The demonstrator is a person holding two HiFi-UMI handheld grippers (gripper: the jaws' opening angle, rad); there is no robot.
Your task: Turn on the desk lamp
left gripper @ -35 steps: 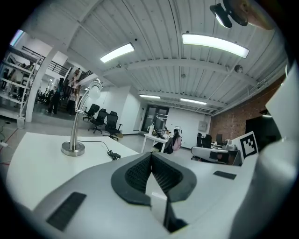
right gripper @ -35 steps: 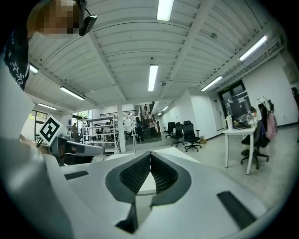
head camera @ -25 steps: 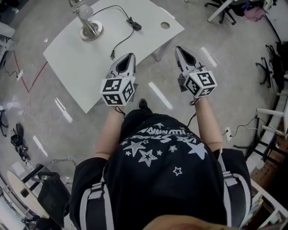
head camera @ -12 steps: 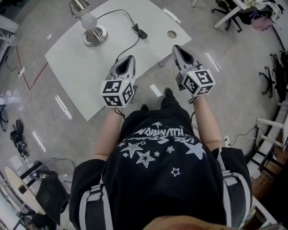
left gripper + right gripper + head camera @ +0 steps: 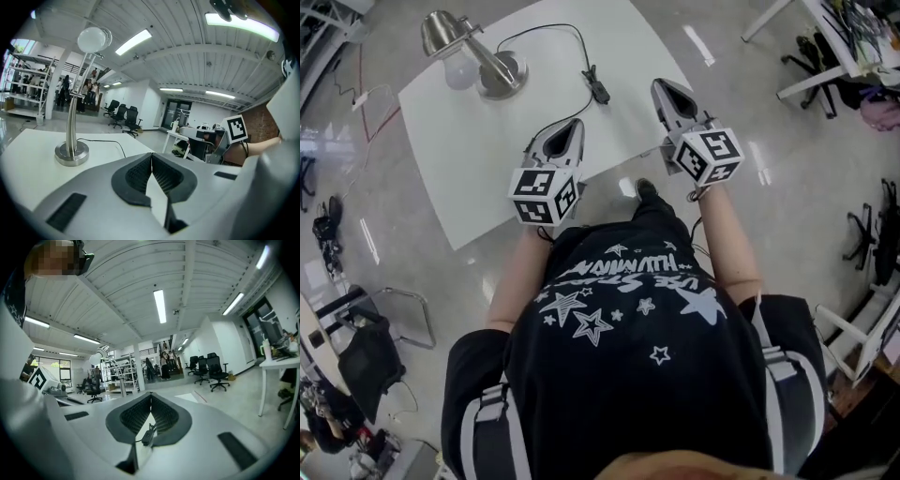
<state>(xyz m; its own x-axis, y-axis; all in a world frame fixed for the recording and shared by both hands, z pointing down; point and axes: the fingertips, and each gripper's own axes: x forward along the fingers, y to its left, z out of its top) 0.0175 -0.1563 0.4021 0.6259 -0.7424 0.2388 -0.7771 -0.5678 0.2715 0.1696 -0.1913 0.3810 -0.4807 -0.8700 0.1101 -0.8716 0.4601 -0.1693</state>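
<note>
the right claw [image 5: 151, 396] has its tips touching; a cord switch [image 5: 148, 436] shows through the gap beneath them, and the lamp [image 5: 98, 354] stands ahead-left.

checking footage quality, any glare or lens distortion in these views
Head view: light streaks glare off the glossy floor, edges bend. Left gripper view: strong fisheye with dark corners, ceiling light blown out, desk lamp sharp. Right gripper view: same fisheye and dark corners.

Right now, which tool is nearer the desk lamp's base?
The left tool: it is on the lamp base side of the inline switch, while the right tool is beyond that switch.
</note>
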